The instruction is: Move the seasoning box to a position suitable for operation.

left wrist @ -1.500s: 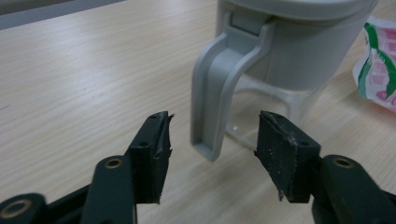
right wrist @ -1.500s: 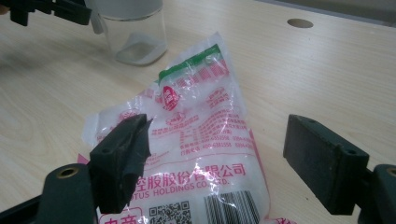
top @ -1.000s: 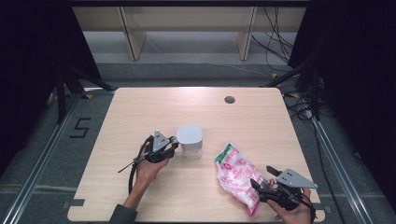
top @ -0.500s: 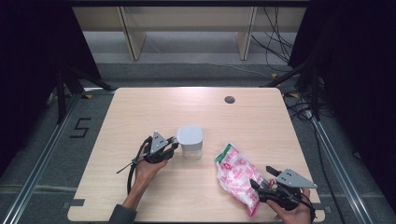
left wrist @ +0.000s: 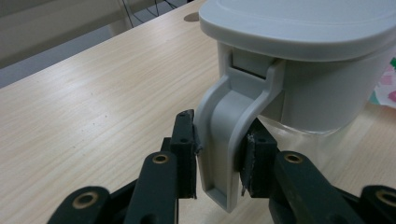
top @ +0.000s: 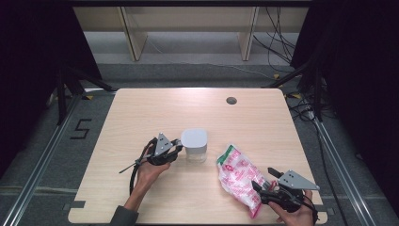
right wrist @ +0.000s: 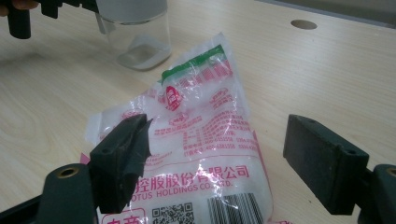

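High view, table: a light wooden table (top: 141, 122) with a round cable hole (top: 231, 100) near its far edge.
High view, jar: a clear jar (top: 194, 146) with a grey lid stands upright near the middle of the table.
High view, left gripper: the left gripper (top: 177, 147) lies level in the person's left hand (top: 149, 170), its tips touching the jar's left side.
High view, bag: a pink and white plastic bag (top: 237, 176) lies flat to the right of the jar, apart from it.
High view, right gripper: the right gripper (top: 262, 179) sits at the near right corner in the right hand (top: 296, 217), its tips at the bag's near end.
Left gripper view, latch: the grey lid latch (left wrist: 224, 140) hangs down the jar's side under the lid (left wrist: 303, 23).
Left gripper view, jaws: clamped on the latch, one pad pressing each side of it.
Right gripper view, bag: the bag (right wrist: 201, 140) lies on the table with its printed face up, its near end between the jaws.
Right gripper view, jaws: wide apart, one on each side of the bag; the left one seems to graze the bag's edge, and they do not squeeze it.
Right gripper view, jar: the jar's glass base (right wrist: 137, 39) stands beyond the bag's far end, with the left gripper (right wrist: 60, 5) at its upper left.
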`<state>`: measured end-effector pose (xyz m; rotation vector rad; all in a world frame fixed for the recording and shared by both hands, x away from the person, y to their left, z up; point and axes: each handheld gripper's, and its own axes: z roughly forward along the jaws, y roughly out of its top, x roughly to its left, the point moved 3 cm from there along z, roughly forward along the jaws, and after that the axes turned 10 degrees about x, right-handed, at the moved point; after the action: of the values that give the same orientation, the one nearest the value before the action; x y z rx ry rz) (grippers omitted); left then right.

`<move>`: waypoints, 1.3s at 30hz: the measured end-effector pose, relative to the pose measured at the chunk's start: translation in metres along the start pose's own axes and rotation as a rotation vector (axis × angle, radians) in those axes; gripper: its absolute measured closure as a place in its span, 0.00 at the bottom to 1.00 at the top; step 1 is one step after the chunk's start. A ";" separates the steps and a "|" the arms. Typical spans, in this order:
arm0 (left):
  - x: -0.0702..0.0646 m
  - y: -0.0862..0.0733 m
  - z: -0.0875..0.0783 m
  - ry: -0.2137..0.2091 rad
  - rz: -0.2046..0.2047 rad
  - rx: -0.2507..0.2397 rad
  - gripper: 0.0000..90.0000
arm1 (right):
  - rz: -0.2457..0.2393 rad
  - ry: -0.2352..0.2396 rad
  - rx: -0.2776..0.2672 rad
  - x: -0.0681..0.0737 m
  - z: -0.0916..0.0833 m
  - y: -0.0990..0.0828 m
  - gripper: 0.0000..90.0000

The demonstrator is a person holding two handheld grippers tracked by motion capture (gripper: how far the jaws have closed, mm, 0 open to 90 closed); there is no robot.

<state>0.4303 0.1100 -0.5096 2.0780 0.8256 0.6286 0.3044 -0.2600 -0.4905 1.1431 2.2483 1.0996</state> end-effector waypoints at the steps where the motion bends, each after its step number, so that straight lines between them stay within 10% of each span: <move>1: -0.001 0.000 0.000 -0.008 -0.002 -0.005 0.78 | 0.006 -0.001 -0.003 0.000 0.000 0.000 0.26; 10: -0.007 -0.010 -0.017 -0.095 -0.046 -0.007 0.77 | 0.002 0.008 0.005 0.002 0.000 0.001 0.26; 13: -0.002 -0.010 -0.020 -0.043 0.003 0.024 0.76 | 0.007 0.003 0.006 0.003 0.000 0.001 0.26; 22: -0.003 -0.008 -0.011 0.062 -0.016 0.038 0.78 | 0.009 0.007 0.007 0.002 0.001 0.001 0.26; 39: -0.011 -0.008 -0.010 0.011 -0.030 -0.027 0.79 | 0.035 0.014 0.014 0.001 0.002 0.002 0.26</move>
<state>0.4137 0.1105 -0.5120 2.0355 0.8482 0.6323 0.3056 -0.2577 -0.4903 1.1885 2.2579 1.1113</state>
